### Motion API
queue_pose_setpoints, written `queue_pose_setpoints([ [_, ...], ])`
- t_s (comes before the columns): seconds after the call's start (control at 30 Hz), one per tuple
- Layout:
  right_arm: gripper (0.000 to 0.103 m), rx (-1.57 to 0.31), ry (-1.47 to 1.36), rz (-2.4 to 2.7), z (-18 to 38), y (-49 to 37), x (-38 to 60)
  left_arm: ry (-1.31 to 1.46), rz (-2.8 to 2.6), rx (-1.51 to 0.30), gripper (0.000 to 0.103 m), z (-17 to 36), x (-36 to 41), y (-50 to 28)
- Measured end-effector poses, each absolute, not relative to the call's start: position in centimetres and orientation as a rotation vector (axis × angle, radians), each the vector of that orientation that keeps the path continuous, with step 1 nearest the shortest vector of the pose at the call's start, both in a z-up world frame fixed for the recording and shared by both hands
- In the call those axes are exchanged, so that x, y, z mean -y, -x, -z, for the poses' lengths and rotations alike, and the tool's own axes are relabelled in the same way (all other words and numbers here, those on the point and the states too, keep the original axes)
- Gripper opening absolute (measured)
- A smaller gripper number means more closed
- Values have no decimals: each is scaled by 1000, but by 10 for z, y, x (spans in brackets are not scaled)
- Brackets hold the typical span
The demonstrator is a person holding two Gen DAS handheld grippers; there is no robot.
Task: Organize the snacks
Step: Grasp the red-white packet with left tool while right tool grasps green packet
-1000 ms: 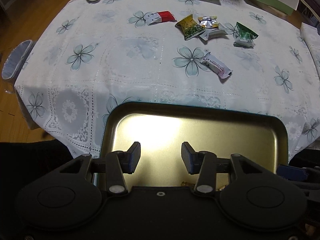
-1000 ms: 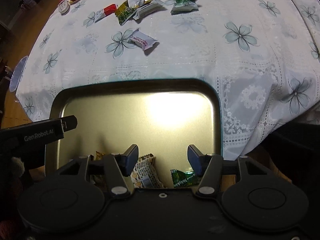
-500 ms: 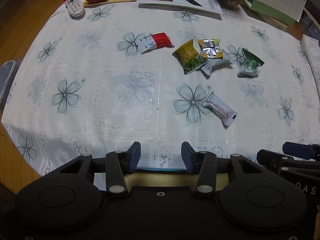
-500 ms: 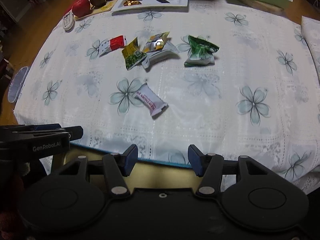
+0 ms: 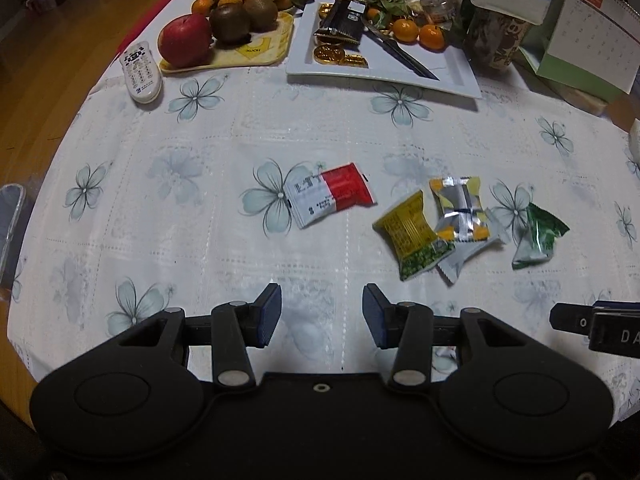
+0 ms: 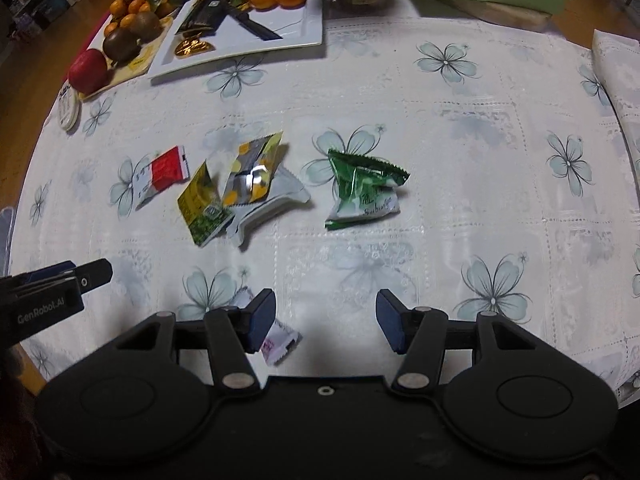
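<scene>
Fingers of both grippers, left [image 5: 322, 314] and right [image 6: 326, 318], gape empty over the table [image 6: 460, 208]; we judge we're reaching for loose snacks, next closing on the white-pink packet [image 6: 280, 340] beside our right fingers.

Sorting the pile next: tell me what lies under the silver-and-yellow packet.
The silver-and-yellow packet lies on a white wrapper, whose ends stick out below and to the right. Its left edge meets the yellow-green packet. The white wrapper's middle is covered; anything beneath cannot be seen.
</scene>
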State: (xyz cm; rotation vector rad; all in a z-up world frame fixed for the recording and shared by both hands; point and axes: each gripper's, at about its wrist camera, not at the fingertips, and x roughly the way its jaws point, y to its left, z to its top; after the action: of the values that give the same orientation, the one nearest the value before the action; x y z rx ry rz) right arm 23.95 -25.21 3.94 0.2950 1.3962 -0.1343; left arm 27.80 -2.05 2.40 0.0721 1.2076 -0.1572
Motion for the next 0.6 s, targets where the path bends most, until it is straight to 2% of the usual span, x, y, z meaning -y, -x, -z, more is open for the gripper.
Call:
queue_pose_setpoints([
  [0.6,58,-1405,-368,156,-19,-283,263,-29,99,-1168,53,19,31,-379],
])
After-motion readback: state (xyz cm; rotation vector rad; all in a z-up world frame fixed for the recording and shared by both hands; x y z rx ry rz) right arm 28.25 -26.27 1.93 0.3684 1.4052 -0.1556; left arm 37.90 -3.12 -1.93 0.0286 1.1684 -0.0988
